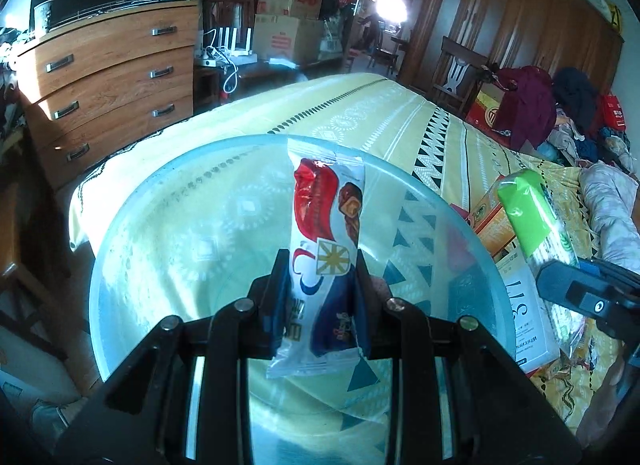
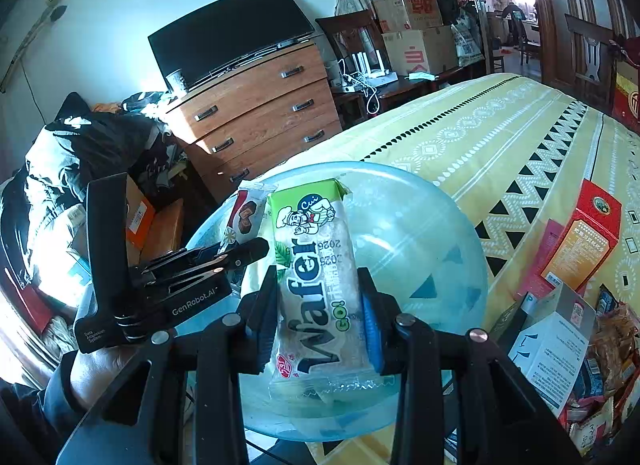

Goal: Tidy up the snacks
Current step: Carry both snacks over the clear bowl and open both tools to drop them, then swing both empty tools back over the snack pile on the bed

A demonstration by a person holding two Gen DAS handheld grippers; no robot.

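Translucent blue bowl (image 2: 420,225) lies directly below both grippers: the right gripper (image 2: 320,301) clamps an upright wafer pack (image 2: 316,277), the left gripper (image 1: 322,281) clamps a chocolate bar packet (image 1: 324,249), its long axis pointing forward.

Basin (image 2: 420,225) on bed (image 2: 500,133), boxes (image 2: 576,241) to its right, dresser (image 2: 256,113) behind

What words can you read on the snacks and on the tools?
"Wafer", "GO!" and "Cui": green wafer pack in the right tool.
"GenRobot.AI": left tool.
Chocolate bar wrapper in the left tool: print too warped to read.
White box and orange box: too small.
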